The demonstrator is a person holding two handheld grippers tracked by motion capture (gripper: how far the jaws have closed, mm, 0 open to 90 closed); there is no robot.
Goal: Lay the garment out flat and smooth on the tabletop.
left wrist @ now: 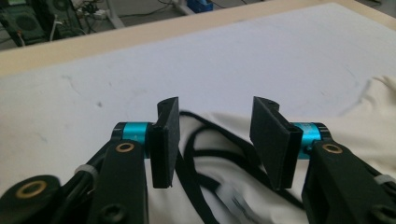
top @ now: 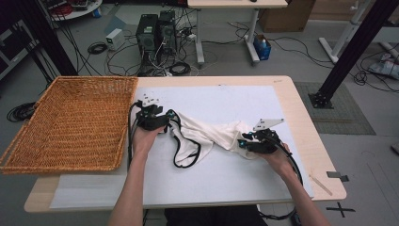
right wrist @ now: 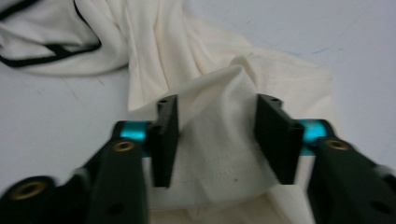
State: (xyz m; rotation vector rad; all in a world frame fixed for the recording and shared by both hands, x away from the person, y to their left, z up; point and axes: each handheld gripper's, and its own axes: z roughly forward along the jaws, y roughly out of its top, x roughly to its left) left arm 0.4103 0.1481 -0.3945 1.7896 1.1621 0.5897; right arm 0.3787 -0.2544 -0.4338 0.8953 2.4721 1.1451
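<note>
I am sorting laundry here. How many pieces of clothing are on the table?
1: a cream garment with black trim lies crumpled on the white mat, between the left gripper and right gripper. More could hide in its folds.

- Wicker basket (top: 70, 122): at your left, on the table (top: 301, 122).
- White mat (top: 235, 99): covers the tabletop.
- 2 computer towers (top: 156, 30): on the floor beyond.

I'm working in a research lab w/ a data-recording setup. Beyond my pale wood table (top: 301, 117), the grey floor holds two black PC towers (top: 156, 32), a small white box (top: 114, 38) and tangled black cables (top: 179, 66). Black metal frame posts (top: 350, 52) stand at the sides. Another desk (top: 226, 28) sits further back, beside a cardboard box (top: 287, 14).
</note>
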